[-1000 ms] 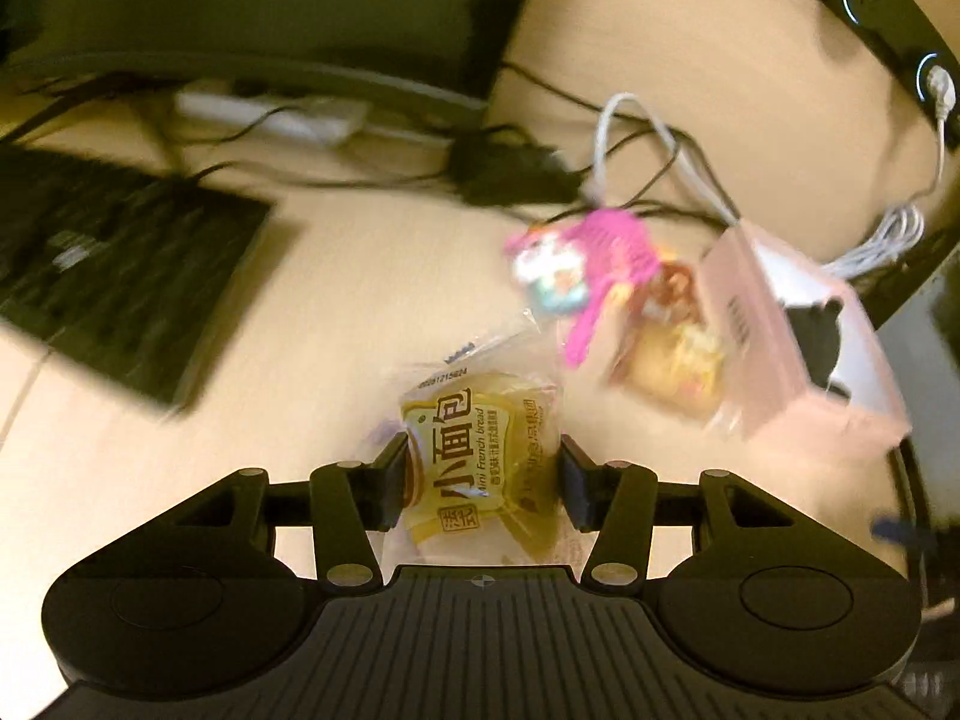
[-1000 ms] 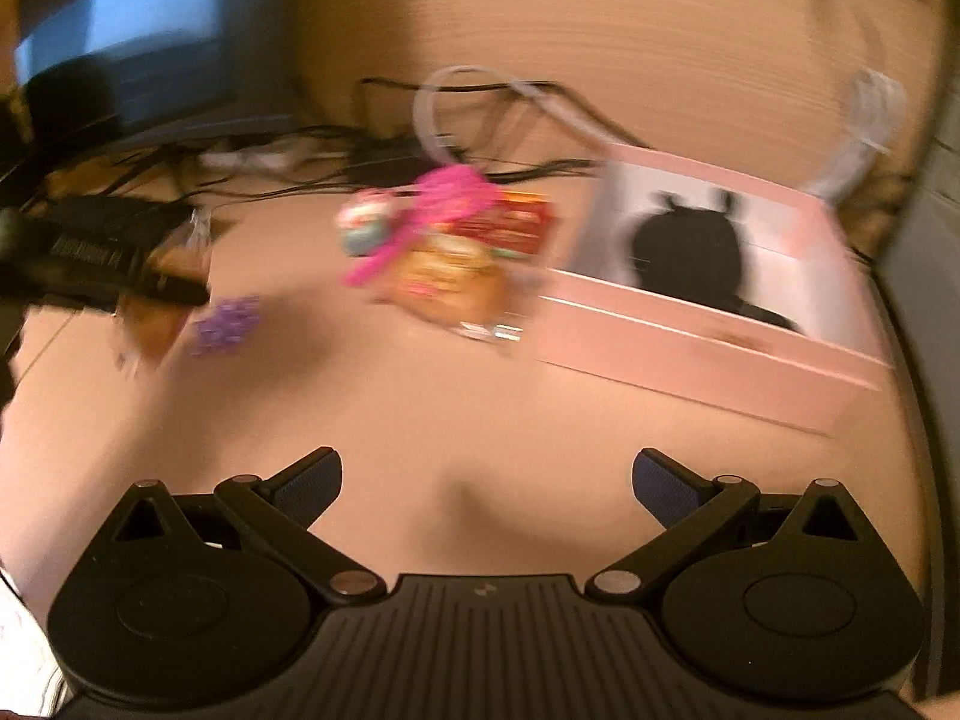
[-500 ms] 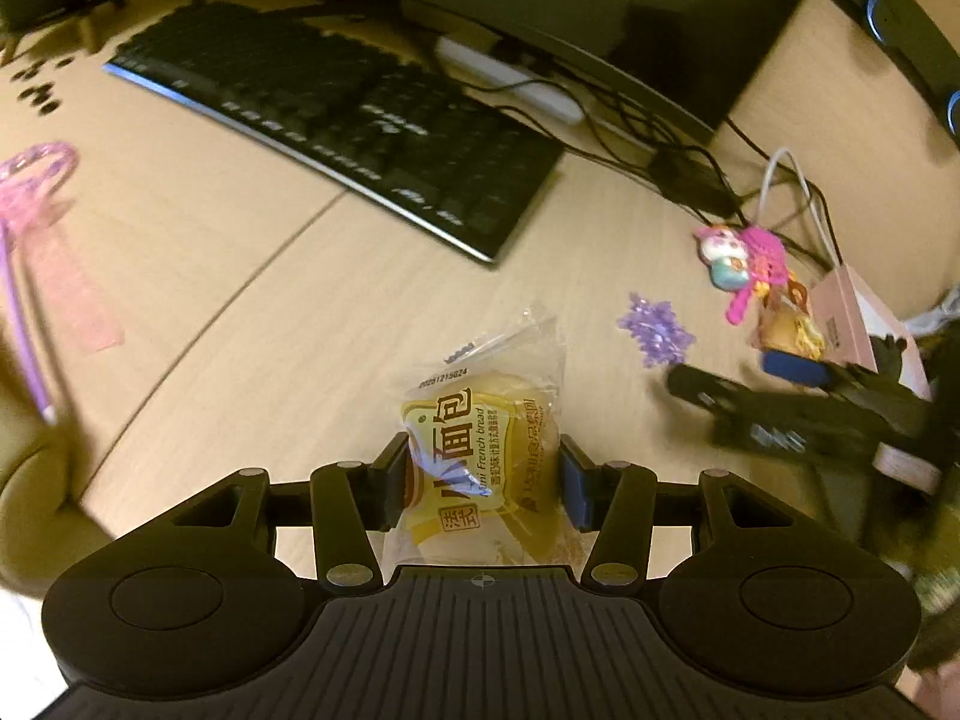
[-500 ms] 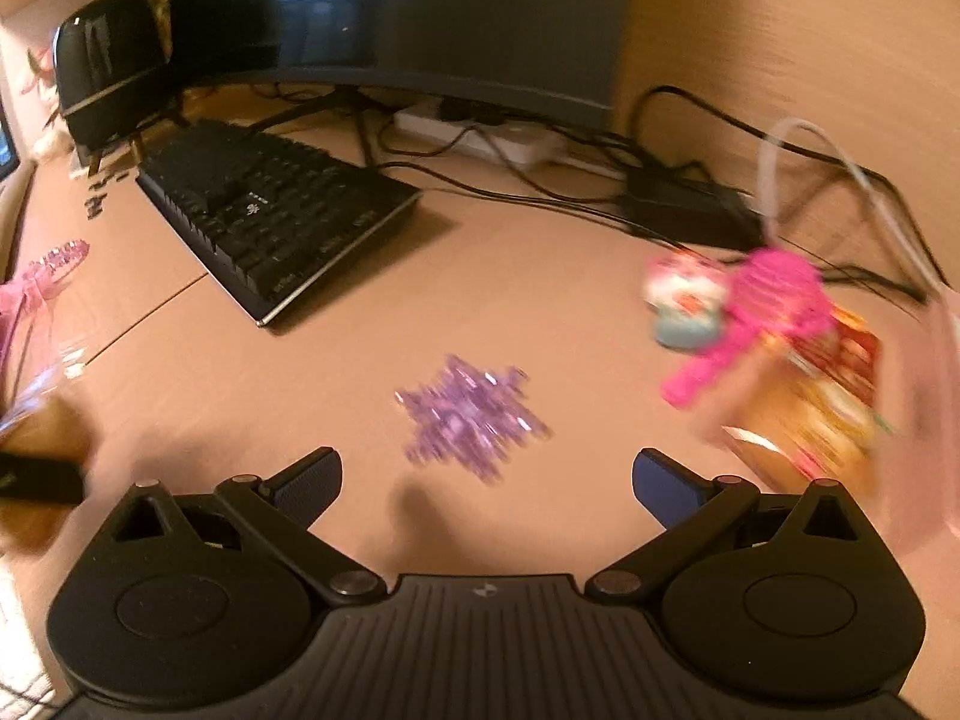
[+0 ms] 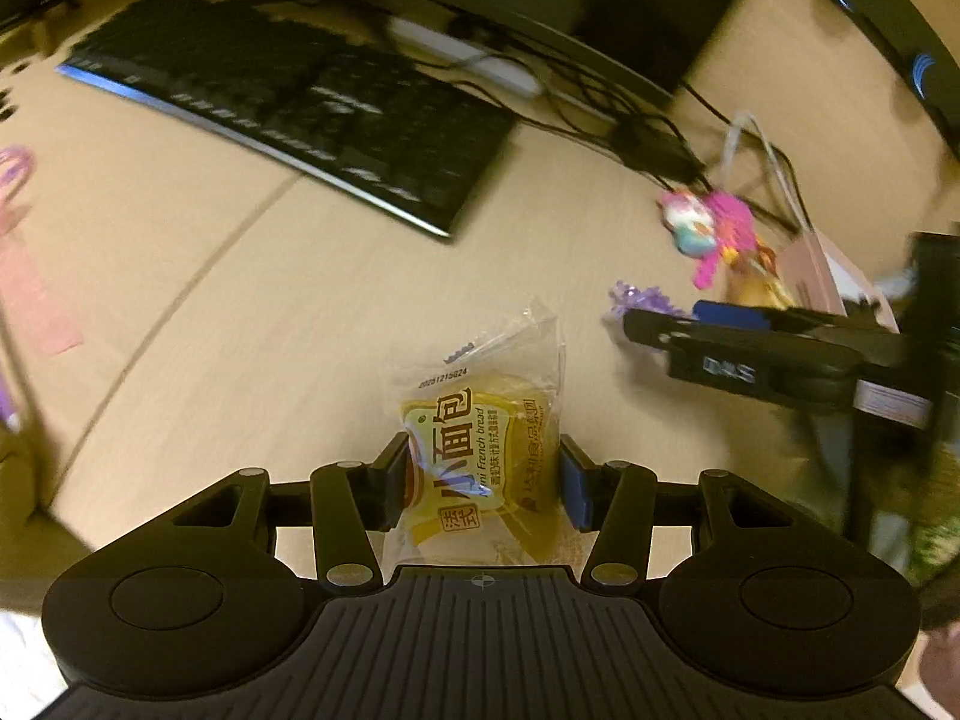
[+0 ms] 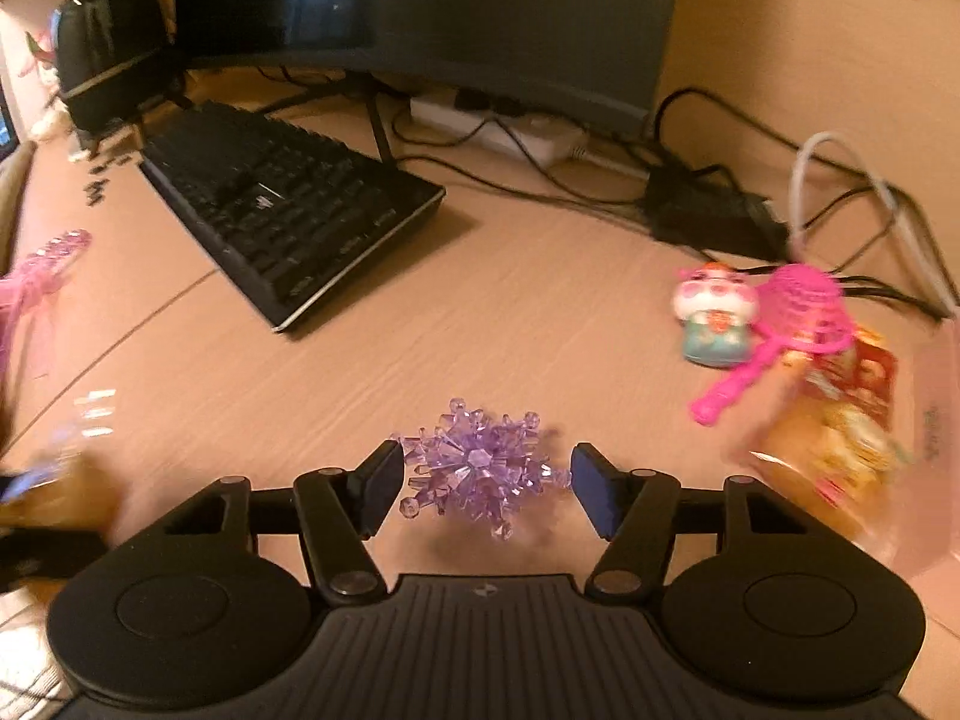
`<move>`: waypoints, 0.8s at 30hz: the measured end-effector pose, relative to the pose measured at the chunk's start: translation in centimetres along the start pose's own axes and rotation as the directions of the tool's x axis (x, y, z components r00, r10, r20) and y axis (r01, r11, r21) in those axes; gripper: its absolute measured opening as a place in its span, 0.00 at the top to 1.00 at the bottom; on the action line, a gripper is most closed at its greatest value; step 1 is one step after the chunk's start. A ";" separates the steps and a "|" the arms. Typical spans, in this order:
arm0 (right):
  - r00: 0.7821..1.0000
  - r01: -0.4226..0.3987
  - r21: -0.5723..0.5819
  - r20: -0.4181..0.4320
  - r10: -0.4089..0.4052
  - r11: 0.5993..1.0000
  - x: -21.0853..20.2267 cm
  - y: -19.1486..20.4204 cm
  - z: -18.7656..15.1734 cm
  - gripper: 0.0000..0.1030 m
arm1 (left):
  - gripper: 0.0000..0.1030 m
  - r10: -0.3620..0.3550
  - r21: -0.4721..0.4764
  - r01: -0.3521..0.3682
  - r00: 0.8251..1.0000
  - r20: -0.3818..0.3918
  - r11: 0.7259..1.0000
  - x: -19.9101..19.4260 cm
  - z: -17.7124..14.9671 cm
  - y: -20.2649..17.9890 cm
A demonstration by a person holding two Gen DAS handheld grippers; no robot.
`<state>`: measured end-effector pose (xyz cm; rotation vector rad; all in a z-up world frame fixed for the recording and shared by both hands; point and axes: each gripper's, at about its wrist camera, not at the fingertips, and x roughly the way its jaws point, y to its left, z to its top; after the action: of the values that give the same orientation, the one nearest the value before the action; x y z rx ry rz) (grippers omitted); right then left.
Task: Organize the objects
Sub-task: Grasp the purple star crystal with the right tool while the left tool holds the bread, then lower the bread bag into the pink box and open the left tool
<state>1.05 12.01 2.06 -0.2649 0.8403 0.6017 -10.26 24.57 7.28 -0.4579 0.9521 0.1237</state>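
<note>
A yellow mini French bread packet (image 5: 480, 450) sits between the pads of my left gripper (image 5: 480, 480), which is shut on it above the wooden desk (image 5: 270, 312). A spiky purple crystal snowflake (image 6: 480, 468) lies on the desk between the fingers of my right gripper (image 6: 486, 486). Its jaws are closing and the crystal's outer tips meet both pads. In the left wrist view the right gripper (image 5: 660, 324) reaches in from the right with the purple crystal (image 5: 639, 299) at its tips.
A black keyboard (image 6: 288, 222) lies at the back left under a monitor (image 6: 480, 12). To the right are a small figurine (image 6: 714, 318), a pink toy (image 6: 798, 312), snack packets (image 6: 840, 420) and a pink box (image 5: 828, 276). Cables (image 6: 720, 132) run along the back.
My right gripper swung left from the pink box to the purple crystal and narrowed its wide-open jaws around it. The left gripper carried the bread packet leftward across the desk.
</note>
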 end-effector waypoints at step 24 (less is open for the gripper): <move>0.899 0.393 0.430 0.004 -0.437 0.813 -22.4 -14.7 -19.1 0.40 | 0.48 -0.358 0.504 0.388 0.920 -0.159 0.772 6.5 3.6 -28.2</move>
<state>-13.50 -17.16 6.62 -0.0168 0.7590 0.0109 4.73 0.20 12.88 -0.1282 0.8849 -0.5130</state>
